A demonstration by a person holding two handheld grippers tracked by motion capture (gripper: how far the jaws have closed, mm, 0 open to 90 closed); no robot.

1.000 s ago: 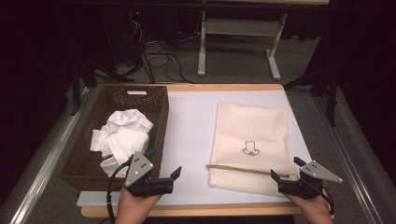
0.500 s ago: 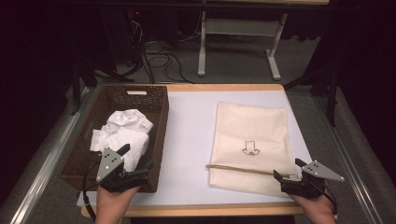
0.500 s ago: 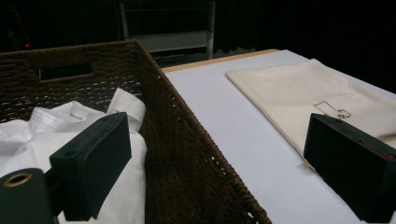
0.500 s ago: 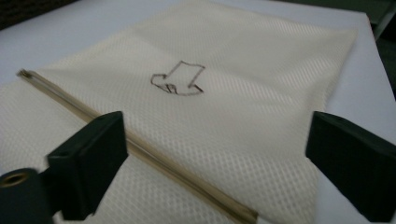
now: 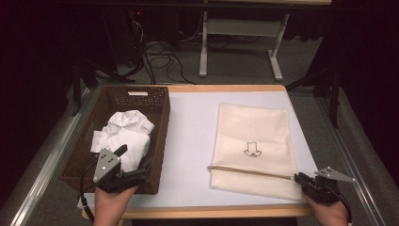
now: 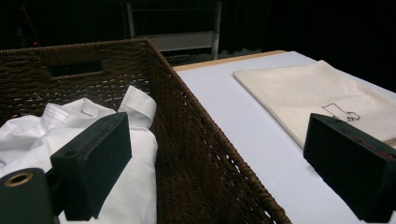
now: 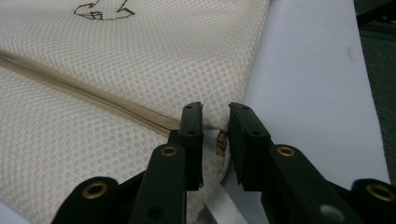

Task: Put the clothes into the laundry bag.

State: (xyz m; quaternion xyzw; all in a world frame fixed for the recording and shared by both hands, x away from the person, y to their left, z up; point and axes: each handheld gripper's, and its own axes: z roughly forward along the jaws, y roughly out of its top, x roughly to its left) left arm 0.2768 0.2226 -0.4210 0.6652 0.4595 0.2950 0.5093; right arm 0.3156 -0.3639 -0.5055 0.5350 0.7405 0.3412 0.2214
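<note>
two risks noted: right gripper [image 7: 215, 122], its jaws just closing on the zipper pull [image 7: 221, 141] of the mesh bag [image 5: 254, 141], may pinch fabric too. left gripper [image 6: 224, 154] gapes wide astride the basket [image 5: 157, 122] wall and could snag it.

1. The room is very dark; the light falls mostly on the worktop [image 5: 193, 141], a white surface with a light wooden edge.
2. Grey metal rails [image 5: 47, 174] run along both sides of the worktop.
3. The floor [image 5: 235, 66] behind is a grey carpet.
4. Black cables [image 5: 155, 61] lie tangled on this floor, at the left.
5. A white metal desk frame [image 5: 244, 33] with two legs stands behind the worktop.
6. A small red light [image 5: 137, 13] glows in the dark at the far left.
</note>
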